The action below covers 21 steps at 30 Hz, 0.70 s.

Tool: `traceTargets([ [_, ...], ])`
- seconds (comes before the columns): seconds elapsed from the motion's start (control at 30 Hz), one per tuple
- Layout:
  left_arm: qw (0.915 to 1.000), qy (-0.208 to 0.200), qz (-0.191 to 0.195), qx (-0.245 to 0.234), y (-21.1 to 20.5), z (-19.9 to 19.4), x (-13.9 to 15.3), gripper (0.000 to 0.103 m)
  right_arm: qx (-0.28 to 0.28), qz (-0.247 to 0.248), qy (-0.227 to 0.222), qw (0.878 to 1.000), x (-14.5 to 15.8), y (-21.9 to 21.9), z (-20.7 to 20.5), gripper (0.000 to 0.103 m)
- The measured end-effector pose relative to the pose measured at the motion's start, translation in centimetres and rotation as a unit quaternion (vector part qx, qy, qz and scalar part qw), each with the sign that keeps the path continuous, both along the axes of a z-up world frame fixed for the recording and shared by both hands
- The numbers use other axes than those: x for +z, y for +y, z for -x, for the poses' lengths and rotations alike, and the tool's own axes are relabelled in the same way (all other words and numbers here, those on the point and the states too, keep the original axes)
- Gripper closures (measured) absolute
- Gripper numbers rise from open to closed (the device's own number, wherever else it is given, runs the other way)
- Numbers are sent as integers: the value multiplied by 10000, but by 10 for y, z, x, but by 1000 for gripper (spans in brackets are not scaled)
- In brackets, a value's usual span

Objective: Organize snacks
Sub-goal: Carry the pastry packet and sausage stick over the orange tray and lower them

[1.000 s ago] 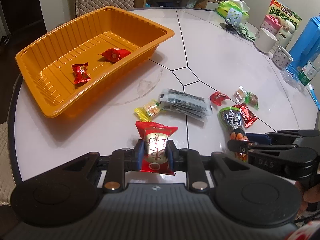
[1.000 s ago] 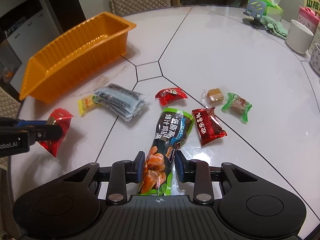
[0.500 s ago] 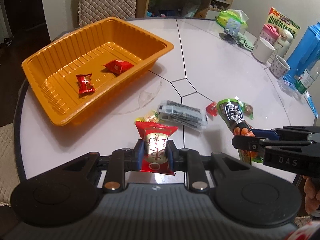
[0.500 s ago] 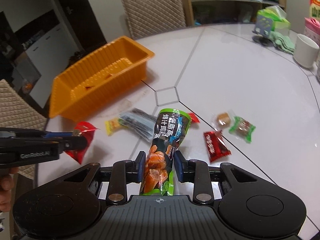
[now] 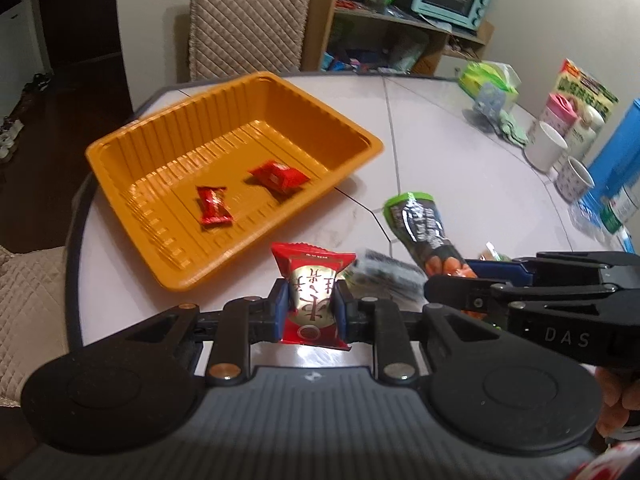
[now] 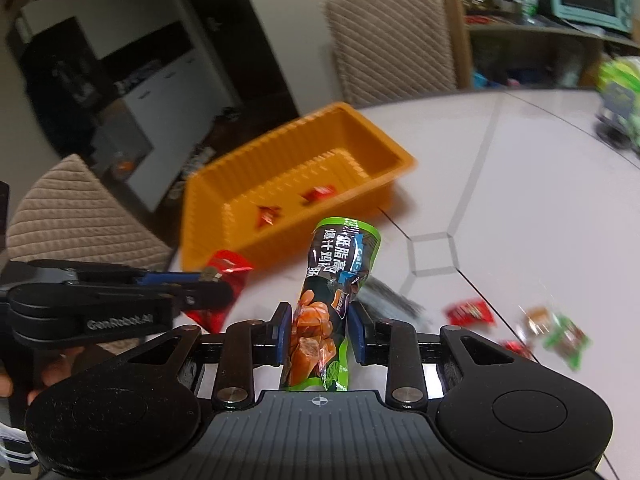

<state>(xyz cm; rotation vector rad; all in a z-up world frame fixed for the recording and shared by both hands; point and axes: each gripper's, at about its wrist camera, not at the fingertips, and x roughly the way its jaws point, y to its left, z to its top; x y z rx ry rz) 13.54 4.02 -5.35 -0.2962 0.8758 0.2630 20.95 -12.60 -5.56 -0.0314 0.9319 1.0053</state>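
My left gripper (image 5: pixel 311 307) is shut on a red snack packet (image 5: pixel 312 288) and holds it above the table, short of the orange tray (image 5: pixel 168 268). The tray holds two red wrapped sweets (image 5: pixel 214 211) (image 5: pixel 278 176). My right gripper (image 6: pixel 319 332) is shut on a long green and black snack bag (image 6: pixel 332 296), held up off the table to the right of the tray (image 6: pixel 224 248). In the left wrist view the right gripper (image 5: pixel 448 286) and its bag (image 5: pixel 420 224) show at the right. In the right wrist view the left gripper (image 6: pixel 216 286) shows at the left.
A grey foil pack (image 5: pixel 384 270) and several small wrapped sweets (image 6: pixel 472 312) (image 6: pixel 564 336) lie on the white table. Mugs (image 5: pixel 546 152), a blue jug (image 5: pixel 616 160) and boxes stand at the far right. Quilted chairs (image 5: pixel 248 16) stand behind and left of the table.
Both grippers have risen and moved towards the orange tray, each still holding its packet. The green bag has lifted off the table.
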Motion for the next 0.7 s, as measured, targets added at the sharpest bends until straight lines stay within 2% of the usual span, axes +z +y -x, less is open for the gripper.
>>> traceTargets([
  [0.33,9981,-51,-101,613,34,-12,10,82,664,-243,-429,9966,14,65,-23,72],
  [0.7,9925,-9,-124,1213,76,-34,8,82,1147,-286,-690,9906,4,128,-52,72],
])
